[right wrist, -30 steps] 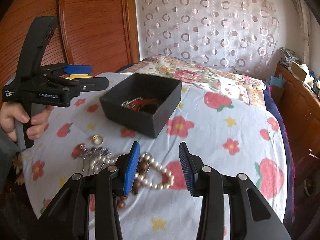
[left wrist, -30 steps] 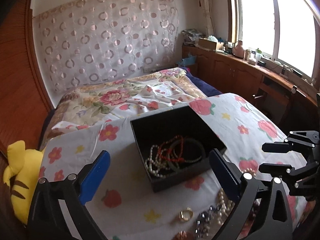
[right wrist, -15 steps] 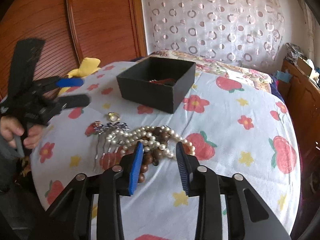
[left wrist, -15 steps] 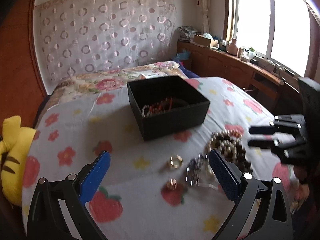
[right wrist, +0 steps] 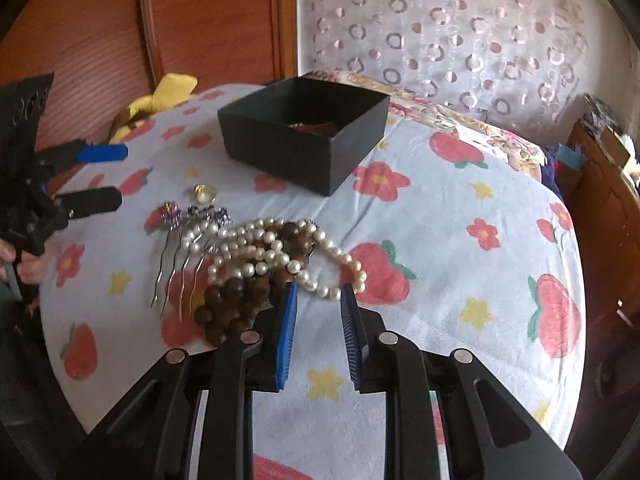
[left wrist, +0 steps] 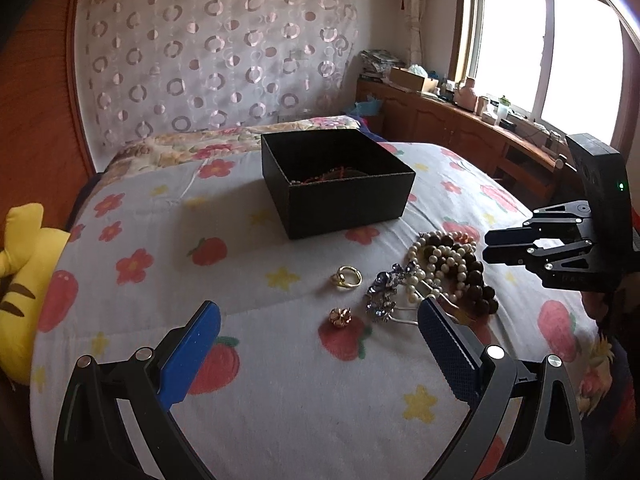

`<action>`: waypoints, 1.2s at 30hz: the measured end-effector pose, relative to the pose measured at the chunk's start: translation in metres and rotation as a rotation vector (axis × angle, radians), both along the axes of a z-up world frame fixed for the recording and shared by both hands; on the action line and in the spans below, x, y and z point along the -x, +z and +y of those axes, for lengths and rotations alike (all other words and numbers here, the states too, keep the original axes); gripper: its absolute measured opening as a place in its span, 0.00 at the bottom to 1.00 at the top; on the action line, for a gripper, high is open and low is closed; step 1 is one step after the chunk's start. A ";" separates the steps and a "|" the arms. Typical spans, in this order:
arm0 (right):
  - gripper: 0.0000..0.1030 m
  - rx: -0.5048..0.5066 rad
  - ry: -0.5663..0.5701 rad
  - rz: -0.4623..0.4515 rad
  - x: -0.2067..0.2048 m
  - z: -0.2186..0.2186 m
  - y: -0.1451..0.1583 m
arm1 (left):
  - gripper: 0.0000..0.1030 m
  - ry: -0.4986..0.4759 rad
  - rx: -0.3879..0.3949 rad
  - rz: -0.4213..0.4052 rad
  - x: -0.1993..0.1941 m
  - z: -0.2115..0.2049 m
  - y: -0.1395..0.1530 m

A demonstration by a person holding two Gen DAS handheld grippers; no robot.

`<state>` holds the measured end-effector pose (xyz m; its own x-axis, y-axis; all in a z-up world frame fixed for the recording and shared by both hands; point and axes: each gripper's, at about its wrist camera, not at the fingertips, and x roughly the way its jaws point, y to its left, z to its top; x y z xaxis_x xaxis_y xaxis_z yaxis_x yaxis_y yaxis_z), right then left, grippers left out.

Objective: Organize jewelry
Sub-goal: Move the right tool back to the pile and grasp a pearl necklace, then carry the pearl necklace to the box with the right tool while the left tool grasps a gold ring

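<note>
Item: right tongs [right wrist: 317, 298], part-open at the pearl strand [right wrist: 280, 254] tangled with wooden beads [right wrist: 236, 300] before the black box [right wrist: 304, 136], risk dragging both; left tongs [left wrist: 320, 332] wide open.

The left wrist camera looked along its own fingers from low over the near edge of the flowered bedspread [left wrist: 280, 380], facing the curtained wall. The right wrist camera sat lower and closer, just short of the bead pile [right wrist: 264, 256], facing the wardrobe side. Both views shared the black box [left wrist: 340, 196] [right wrist: 304, 128], the beads [left wrist: 448, 264] and each other's gripper [left wrist: 520, 244] [right wrist: 96, 176].
</note>
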<state>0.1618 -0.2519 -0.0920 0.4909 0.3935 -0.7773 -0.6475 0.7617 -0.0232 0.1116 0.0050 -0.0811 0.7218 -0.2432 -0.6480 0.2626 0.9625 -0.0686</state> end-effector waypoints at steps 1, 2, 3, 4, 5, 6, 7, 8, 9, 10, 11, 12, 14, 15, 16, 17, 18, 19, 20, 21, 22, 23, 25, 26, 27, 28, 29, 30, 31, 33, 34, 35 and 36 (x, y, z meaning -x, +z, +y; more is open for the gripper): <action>0.24 0.015 0.006 -0.008 0.000 0.003 0.000 | 0.93 0.000 0.001 0.003 0.000 0.000 0.000; 0.24 0.027 0.011 -0.011 0.000 0.005 0.000 | 0.93 0.002 0.001 0.006 0.000 0.000 -0.002; 0.24 0.041 0.018 -0.015 -0.001 0.008 0.000 | 0.93 0.003 0.000 0.008 -0.001 0.000 -0.002; 0.24 0.056 0.023 -0.019 -0.002 0.011 -0.001 | 0.93 0.004 0.000 0.009 -0.001 0.001 -0.003; 0.24 0.065 0.026 -0.020 -0.003 0.013 -0.002 | 0.93 0.005 0.000 0.009 -0.001 0.001 -0.002; 0.24 0.073 0.030 -0.019 -0.006 0.015 -0.003 | 0.93 0.005 0.001 0.008 -0.001 0.001 -0.002; 0.24 0.079 0.034 -0.014 -0.008 0.017 -0.004 | 0.93 0.005 0.003 0.006 -0.001 0.001 -0.002; 0.24 0.085 0.038 -0.010 -0.009 0.019 -0.004 | 0.93 0.004 0.002 0.007 -0.002 0.001 -0.002; 0.24 0.091 0.039 -0.006 -0.011 0.020 -0.005 | 0.93 0.006 0.003 0.008 -0.002 0.001 -0.002; 0.24 0.097 0.039 -0.001 -0.013 0.021 -0.007 | 0.93 0.007 0.004 0.009 -0.002 0.001 -0.002; 0.24 0.096 0.044 0.002 -0.015 0.022 -0.007 | 0.93 0.007 0.005 0.009 -0.002 0.001 -0.003; 0.26 0.095 0.054 0.006 -0.017 0.024 -0.007 | 0.93 0.008 0.005 0.010 -0.002 0.001 -0.003; 0.26 0.101 0.065 0.013 -0.019 0.025 -0.006 | 0.93 0.010 0.004 0.011 -0.002 0.002 -0.003; 0.26 0.106 0.071 0.016 -0.020 0.026 -0.006 | 0.93 0.010 0.006 0.013 -0.002 0.002 -0.004; 0.26 0.110 0.076 0.022 -0.020 0.026 -0.006 | 0.93 0.011 0.005 0.016 -0.003 0.002 -0.004; 0.27 0.112 0.082 0.029 -0.021 0.027 -0.006 | 0.93 0.012 0.006 0.017 -0.002 0.004 -0.005; 0.29 0.113 0.091 0.039 -0.021 0.027 -0.006 | 0.93 0.012 0.007 0.017 -0.002 0.004 -0.006; 0.29 0.111 0.094 0.052 -0.023 0.027 -0.005 | 0.93 0.012 0.008 0.019 -0.003 0.004 -0.006; 0.29 0.110 0.096 0.059 -0.023 0.027 -0.005 | 0.93 0.012 0.009 0.020 -0.002 0.004 -0.006; 0.29 0.114 0.100 0.065 -0.024 0.027 -0.005 | 0.93 0.013 0.008 0.020 -0.003 0.003 -0.006; 0.29 0.121 0.108 0.070 -0.025 0.028 -0.004 | 0.93 0.014 0.007 0.018 -0.002 0.003 -0.006; 0.29 0.124 0.116 0.071 -0.024 0.029 -0.004 | 0.93 0.013 0.009 0.018 -0.002 0.004 -0.006; 0.29 0.133 0.138 0.061 -0.022 0.033 -0.003 | 0.93 0.012 0.011 0.018 -0.003 0.004 -0.006; 0.29 0.140 0.146 0.060 -0.022 0.036 -0.004 | 0.93 0.013 0.009 0.020 -0.002 0.004 -0.006; 0.29 0.148 0.149 0.065 -0.023 0.038 -0.006 | 0.93 0.013 0.009 0.020 -0.002 0.004 -0.006; 0.29 0.145 0.150 0.065 -0.024 0.040 -0.007 | 0.93 0.014 0.009 0.021 -0.003 0.003 -0.006; 0.29 0.133 0.147 0.076 -0.027 0.040 -0.007 | 0.92 0.014 0.010 0.022 -0.003 0.004 -0.007; 0.29 0.126 0.146 0.083 -0.029 0.040 -0.008 | 0.92 0.014 0.010 0.022 -0.003 0.004 -0.007; 0.29 0.117 0.144 0.091 -0.030 0.039 -0.008 | 0.93 0.014 0.010 0.022 -0.003 0.004 -0.007; 0.10 0.082 0.153 0.115 -0.030 0.036 -0.008 | 0.93 0.014 0.010 0.019 -0.003 0.004 -0.007; 0.09 0.078 0.157 0.107 -0.028 0.035 -0.008 | 0.93 0.013 0.010 0.019 -0.003 0.004 -0.007; 0.08 0.074 0.148 0.099 -0.026 0.034 -0.008 | 0.93 0.013 0.011 0.018 -0.003 0.004 -0.007; 0.08 0.069 0.138 0.088 -0.026 0.032 -0.007 | 0.93 0.013 0.011 0.018 -0.003 0.004 -0.008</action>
<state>0.1874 -0.2196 -0.0986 0.3647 0.3971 -0.8422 -0.7477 0.6640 -0.0107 0.1146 0.0090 -0.0892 0.7132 -0.2412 -0.6582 0.2489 0.9649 -0.0838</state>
